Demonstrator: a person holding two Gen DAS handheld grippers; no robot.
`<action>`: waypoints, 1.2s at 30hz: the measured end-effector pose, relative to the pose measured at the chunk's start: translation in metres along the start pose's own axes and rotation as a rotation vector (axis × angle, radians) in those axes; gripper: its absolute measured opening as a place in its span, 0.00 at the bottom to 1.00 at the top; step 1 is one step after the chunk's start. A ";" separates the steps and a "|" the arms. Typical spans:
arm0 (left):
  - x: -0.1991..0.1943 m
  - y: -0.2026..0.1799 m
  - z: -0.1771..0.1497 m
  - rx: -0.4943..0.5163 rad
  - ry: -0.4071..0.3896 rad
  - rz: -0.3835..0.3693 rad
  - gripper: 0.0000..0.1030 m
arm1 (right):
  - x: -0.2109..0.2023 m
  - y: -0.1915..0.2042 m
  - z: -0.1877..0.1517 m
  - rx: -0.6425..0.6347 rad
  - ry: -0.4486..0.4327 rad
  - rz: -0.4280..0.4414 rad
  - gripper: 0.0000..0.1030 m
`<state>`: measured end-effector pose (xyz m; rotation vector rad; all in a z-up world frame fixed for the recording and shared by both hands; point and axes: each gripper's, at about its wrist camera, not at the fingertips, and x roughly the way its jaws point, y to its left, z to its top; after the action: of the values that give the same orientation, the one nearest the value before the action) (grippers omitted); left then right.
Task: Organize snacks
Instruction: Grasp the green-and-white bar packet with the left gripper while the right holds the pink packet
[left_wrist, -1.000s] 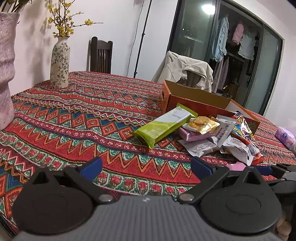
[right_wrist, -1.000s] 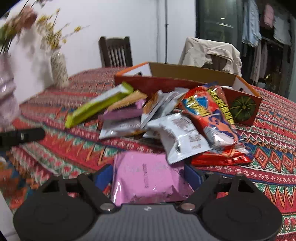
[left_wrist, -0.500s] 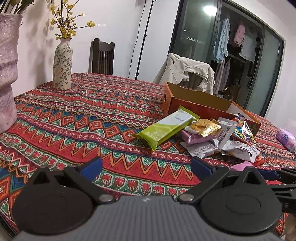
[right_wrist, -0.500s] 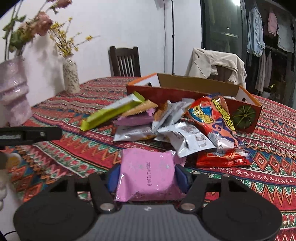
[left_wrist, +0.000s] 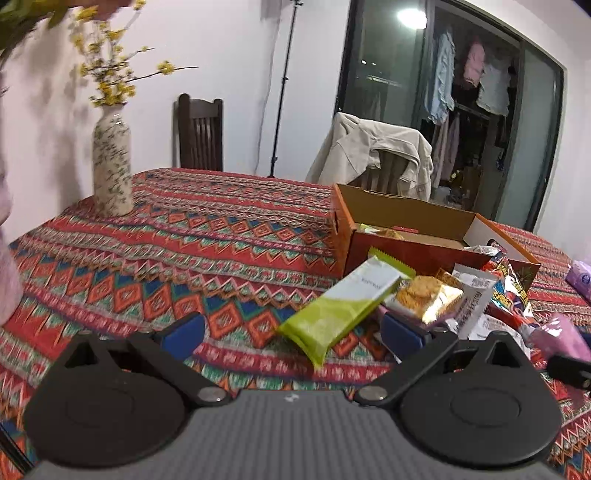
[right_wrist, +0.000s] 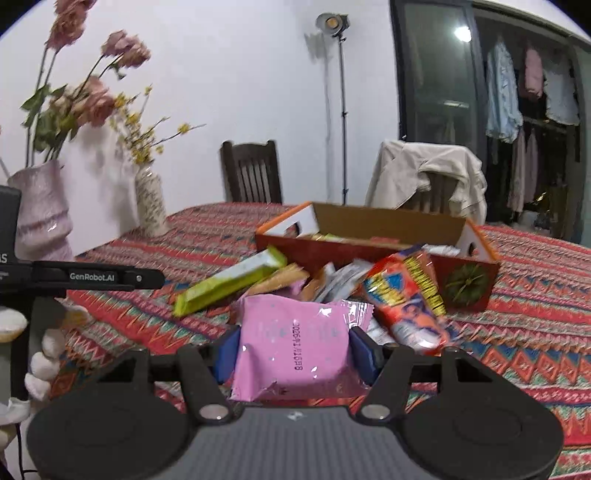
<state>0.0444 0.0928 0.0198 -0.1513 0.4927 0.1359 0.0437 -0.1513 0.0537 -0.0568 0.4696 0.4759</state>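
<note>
Pink foil is clamped between the blue pads of the right gripper: the pink packet sits squeezed from both sides, lifted clear of the tablecloth, in front of the cardboard box. The left gripper has its jaws wide apart with nothing between them, hovering near the green bar, which lies just in front of the box with the other loose snacks.

Risks, as I judge them: the packet is puffy and slick, so it could squirt out of the pads on the way to the box, or burst if squeezed harder. Carried low, it could also snag the red-and-blue bag leaning on the box's front wall, or catch that wall itself.

A second ago the packet lay flat on the cloth between wider jaws; they have just been closing on it, and it now rides higher. From the left camera, the green bar now sits closer and the box interior shows more.
</note>
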 end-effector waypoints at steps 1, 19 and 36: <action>0.006 -0.002 0.004 0.012 0.007 -0.001 1.00 | 0.002 -0.005 0.002 0.006 -0.004 -0.016 0.60; 0.104 -0.029 0.018 0.103 0.166 -0.089 0.99 | 0.064 -0.104 0.022 0.157 -0.098 -0.169 0.60; 0.100 -0.027 0.014 0.063 0.140 -0.225 0.38 | 0.069 -0.107 0.005 0.191 -0.095 -0.114 0.60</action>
<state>0.1426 0.0784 -0.0133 -0.1542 0.6149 -0.1107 0.1484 -0.2159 0.0218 0.1217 0.4146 0.3185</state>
